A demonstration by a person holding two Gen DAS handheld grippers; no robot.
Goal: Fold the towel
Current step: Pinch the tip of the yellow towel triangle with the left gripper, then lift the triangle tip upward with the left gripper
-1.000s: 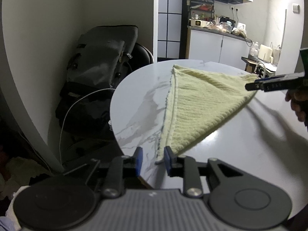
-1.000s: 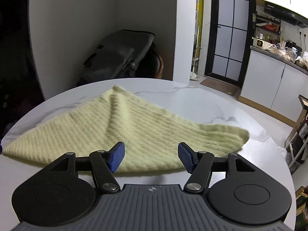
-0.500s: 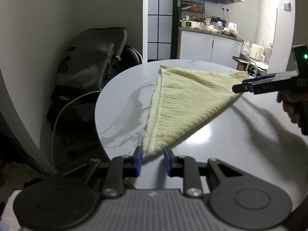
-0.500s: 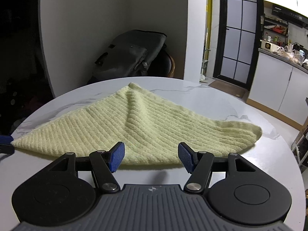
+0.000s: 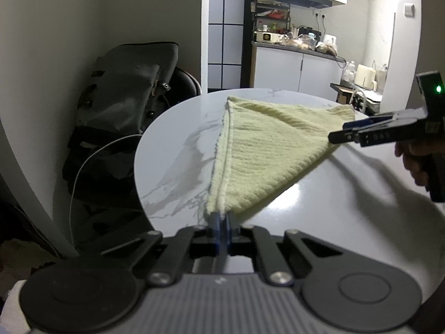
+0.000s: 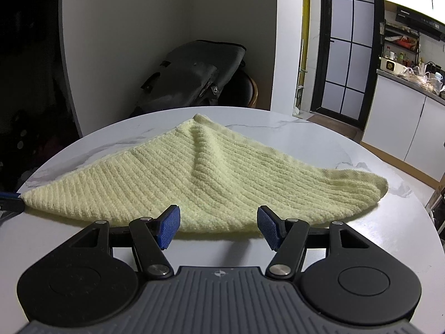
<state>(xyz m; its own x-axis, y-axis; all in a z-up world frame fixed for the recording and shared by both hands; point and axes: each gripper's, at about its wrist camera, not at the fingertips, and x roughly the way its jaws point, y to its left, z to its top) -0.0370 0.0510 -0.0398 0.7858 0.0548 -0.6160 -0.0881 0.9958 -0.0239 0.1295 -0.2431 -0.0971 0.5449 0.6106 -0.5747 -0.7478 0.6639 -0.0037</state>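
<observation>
A pale yellow ribbed towel (image 5: 267, 150) lies folded into a triangle on the round white marble table (image 5: 178, 164). My left gripper (image 5: 221, 224) is shut on the towel's near corner at the table's edge. In the right wrist view the towel (image 6: 200, 178) spreads across the table, with a soft ridge up its middle. My right gripper (image 6: 218, 226) is open and empty, its blue pads just in front of the towel's long folded edge. It also shows in the left wrist view (image 5: 338, 137), hovering over the towel's right side.
A dark backpack (image 5: 122, 103) sits on a chair beyond the table's far left edge, with a white cable (image 5: 91, 161) hanging beside it. White kitchen cabinets (image 5: 294, 72) and a cluttered counter stand behind. A dark-framed glass door (image 6: 345, 47) is at the right.
My left gripper has moved forward and closed on the towel's near corner. My right gripper has stayed open and come a little closer to the towel's long edge.
</observation>
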